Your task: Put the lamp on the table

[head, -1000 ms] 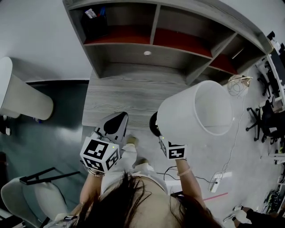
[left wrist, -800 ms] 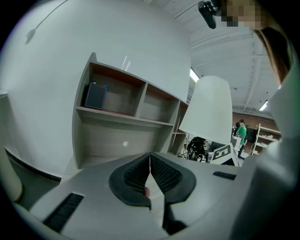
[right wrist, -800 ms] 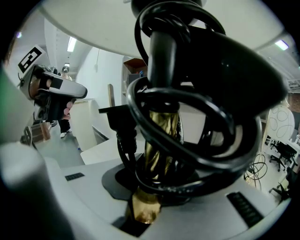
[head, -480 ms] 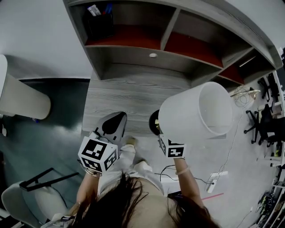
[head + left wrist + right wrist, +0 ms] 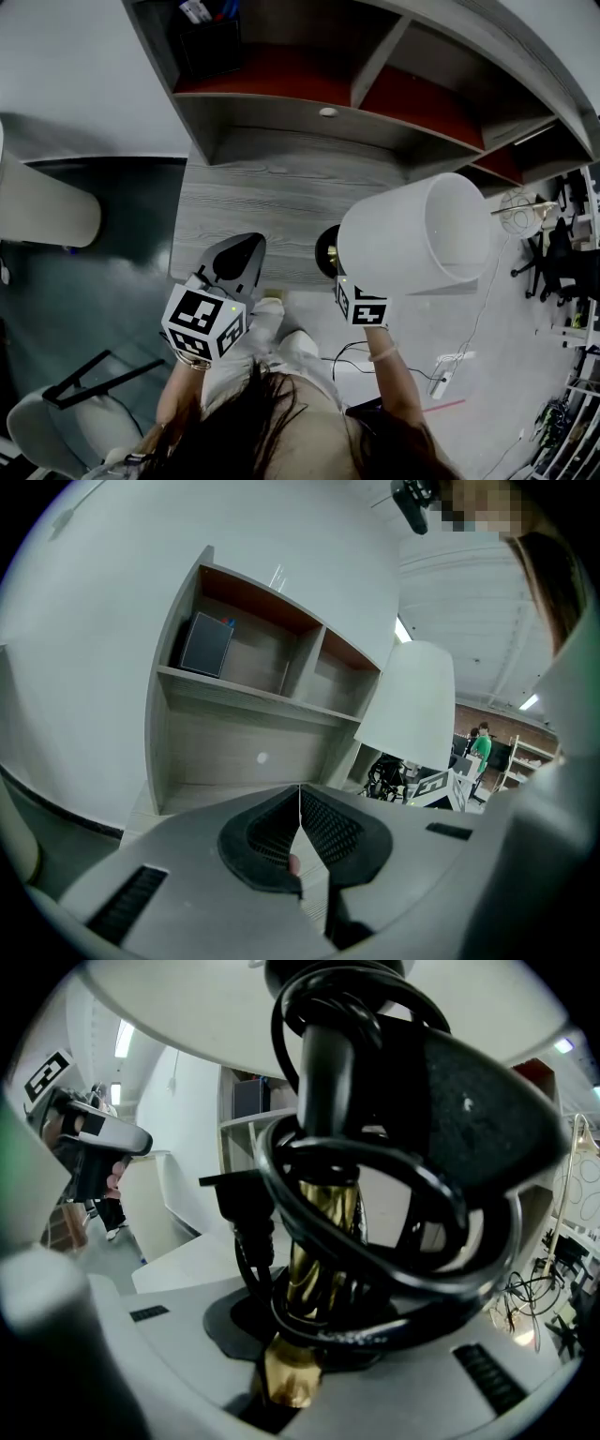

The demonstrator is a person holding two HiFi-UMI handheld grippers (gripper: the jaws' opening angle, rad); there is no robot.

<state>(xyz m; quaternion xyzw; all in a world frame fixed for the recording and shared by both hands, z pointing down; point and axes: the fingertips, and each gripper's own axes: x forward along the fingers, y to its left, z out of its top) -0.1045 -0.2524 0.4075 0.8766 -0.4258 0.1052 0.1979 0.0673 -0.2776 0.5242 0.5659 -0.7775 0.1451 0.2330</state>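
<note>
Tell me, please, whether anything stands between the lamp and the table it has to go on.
Nothing visible does: the table ahead of the lamp is bare. The left gripper, jaws shut, hangs over the table's near edge, off to the left of the lamp.

**Lamp [image 5: 412, 234] over the front right of the surface [image 5: 272, 202]**

A shelf unit [image 5: 309, 84] stands along the far edge of the surface, with a box [image 5: 208, 42] in its upper left compartment. The lamp hangs tilted above the front right part of the surface. Its stem sits between the right tongs [image 5: 300, 1372], and a cord [image 5: 366, 1338] is wound around the stem. The left tongs [image 5: 239, 262] are left of the lamp, over the near edge. On the floor, a chair [image 5: 56, 412] stands near left and a power strip [image 5: 441, 382] lies to the right.
</note>
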